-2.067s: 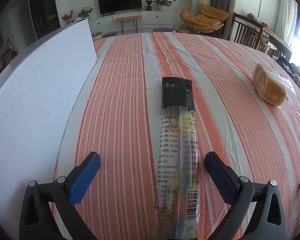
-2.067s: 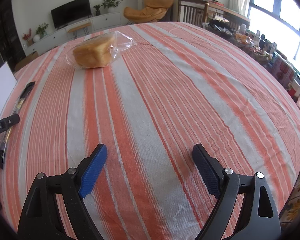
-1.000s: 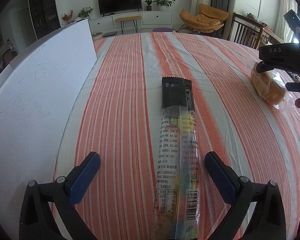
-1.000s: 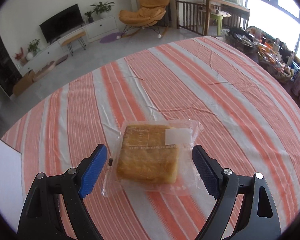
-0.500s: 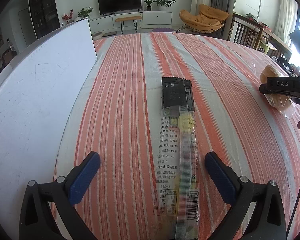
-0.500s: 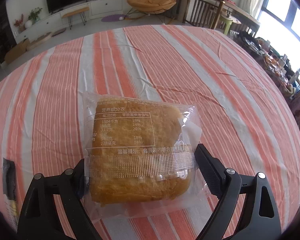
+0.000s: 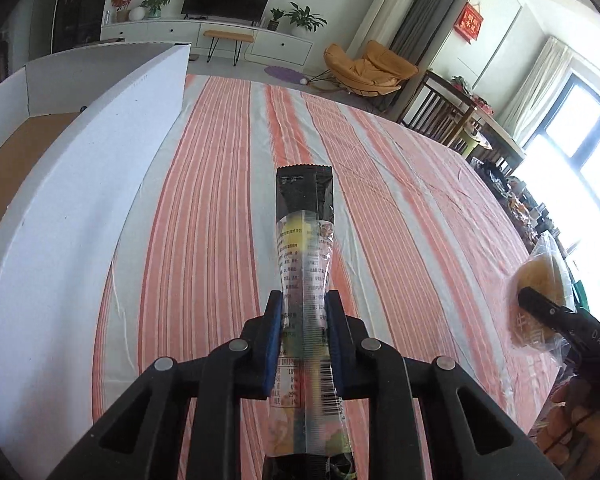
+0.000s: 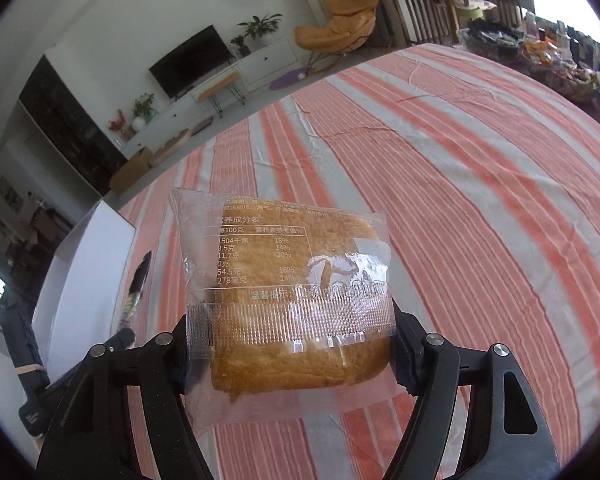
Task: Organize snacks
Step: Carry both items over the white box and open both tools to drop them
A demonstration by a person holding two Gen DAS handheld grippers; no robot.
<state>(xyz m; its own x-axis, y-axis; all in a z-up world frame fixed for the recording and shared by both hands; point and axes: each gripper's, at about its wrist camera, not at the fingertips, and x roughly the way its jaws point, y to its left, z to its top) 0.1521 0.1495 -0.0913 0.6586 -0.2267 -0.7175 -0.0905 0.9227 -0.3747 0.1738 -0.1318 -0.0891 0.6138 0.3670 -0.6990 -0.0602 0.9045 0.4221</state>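
Blue-padded fingers of the left gripper point(image 7: 303, 312) are pressed together on a long, narrow snack stick in a clear printed wrapper with a black end point(image 7: 305, 240), pinching it near its lower half so that the black tip points away over the orange-and-white striped tablecloth point(image 7: 400, 220). This packet appears lifted off the cloth, though how far I cannot tell. A white foam-board box with a brown cardboard floor point(image 7: 80, 184) stands along the left edge of the tabletop, just beside the held stick. Over by the right edge, the right gripper point(image 8: 292, 344) has its jaws spread fairly wide yet clamped on both sides of a square golden bread slice sealed in a clear plastic bag with printed nutrition text point(image 8: 288, 288), holding it tilted above the cloth. From the left wrist view the same bread point(image 7: 538, 304) shows at the far right, gripped by the black arm of the other tool.
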